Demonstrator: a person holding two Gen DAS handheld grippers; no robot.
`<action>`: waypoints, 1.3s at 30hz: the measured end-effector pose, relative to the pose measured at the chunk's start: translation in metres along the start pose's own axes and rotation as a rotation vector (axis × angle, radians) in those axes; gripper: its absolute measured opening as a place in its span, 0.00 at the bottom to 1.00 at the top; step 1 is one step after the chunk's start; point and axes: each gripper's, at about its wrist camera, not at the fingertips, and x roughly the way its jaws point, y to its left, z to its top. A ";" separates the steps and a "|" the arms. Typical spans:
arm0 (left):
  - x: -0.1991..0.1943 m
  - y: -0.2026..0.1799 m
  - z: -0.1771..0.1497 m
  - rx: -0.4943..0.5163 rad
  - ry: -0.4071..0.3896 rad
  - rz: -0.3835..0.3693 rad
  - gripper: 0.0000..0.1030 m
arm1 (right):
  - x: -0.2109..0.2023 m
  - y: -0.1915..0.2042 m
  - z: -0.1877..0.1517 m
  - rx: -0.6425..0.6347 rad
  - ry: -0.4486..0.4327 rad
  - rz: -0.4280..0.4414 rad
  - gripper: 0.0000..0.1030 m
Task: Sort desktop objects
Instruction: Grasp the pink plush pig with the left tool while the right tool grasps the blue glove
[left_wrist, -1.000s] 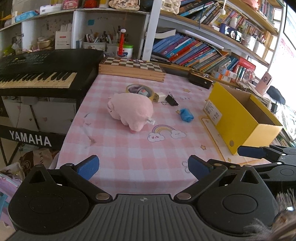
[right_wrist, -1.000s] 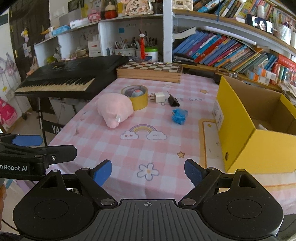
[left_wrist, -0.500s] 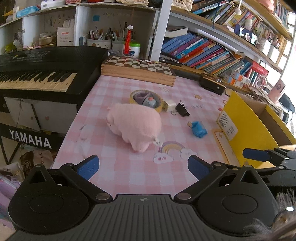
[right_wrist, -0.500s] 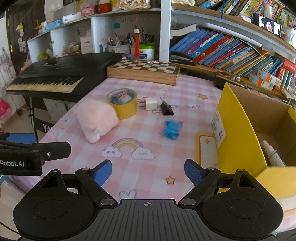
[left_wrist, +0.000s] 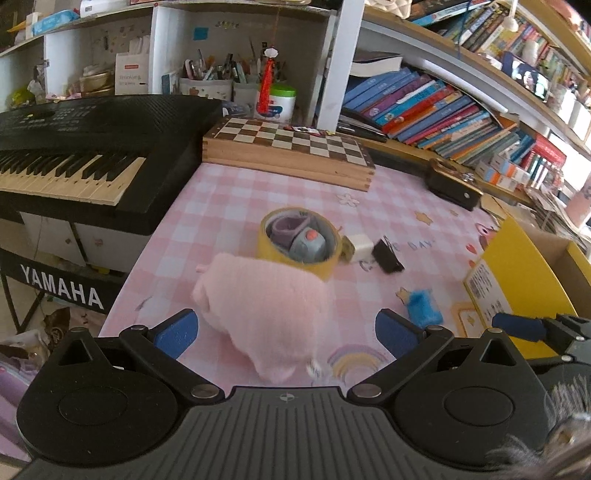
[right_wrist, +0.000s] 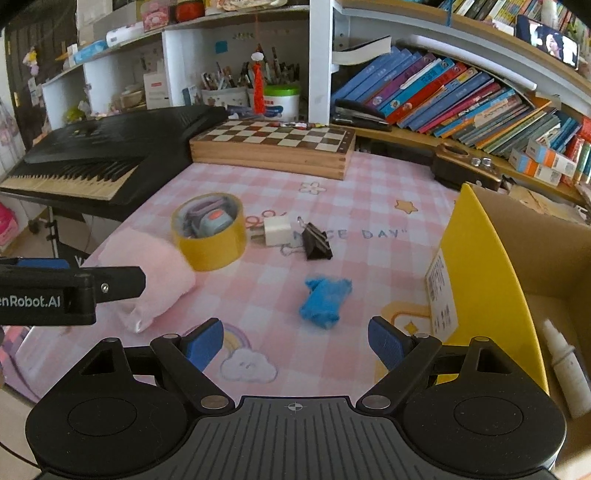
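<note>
The left gripper (left_wrist: 286, 334) is held wide open at the bottom of its own view, nothing between the blue pads, with the pink plush toy (left_wrist: 266, 308) sitting right in the gap just ahead of them. The right gripper (right_wrist: 295, 341) is spread wide too and nothing is held; the small blue toy (right_wrist: 324, 302) is seen just beyond its pads, a bit right of centre.

Further out on the pink checked tablecloth (right_wrist: 369, 206), a roll of yellow tape (right_wrist: 208, 230) is found touching the plush toy's far side, with a small grey gadget (right_wrist: 216, 221) tucked inside the ring. Just right of the tape a white charger plug (right_wrist: 277, 230) is laid, and a black binder clip (right_wrist: 316, 242) right beside that.

On the right edge of the right view an open yellow box (right_wrist: 484, 266) is parked, with a white bottle (right_wrist: 567, 369) lying inside at the lower right. Toward the back of the table a wooden chessboard (right_wrist: 273, 142) is set, a black keyboard (right_wrist: 96, 147) is seen at the upper left, and the shelves behind are packed with books (right_wrist: 443, 96).
</note>
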 end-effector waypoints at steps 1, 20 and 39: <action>0.004 -0.001 0.002 -0.003 0.001 0.005 1.00 | 0.004 -0.002 0.002 0.001 0.002 0.001 0.85; 0.069 0.000 0.013 0.015 0.089 0.123 1.00 | 0.067 -0.021 0.020 0.034 0.096 0.028 0.76; 0.065 0.008 0.010 0.020 0.062 0.053 0.86 | 0.069 -0.011 0.021 -0.026 0.090 0.082 0.30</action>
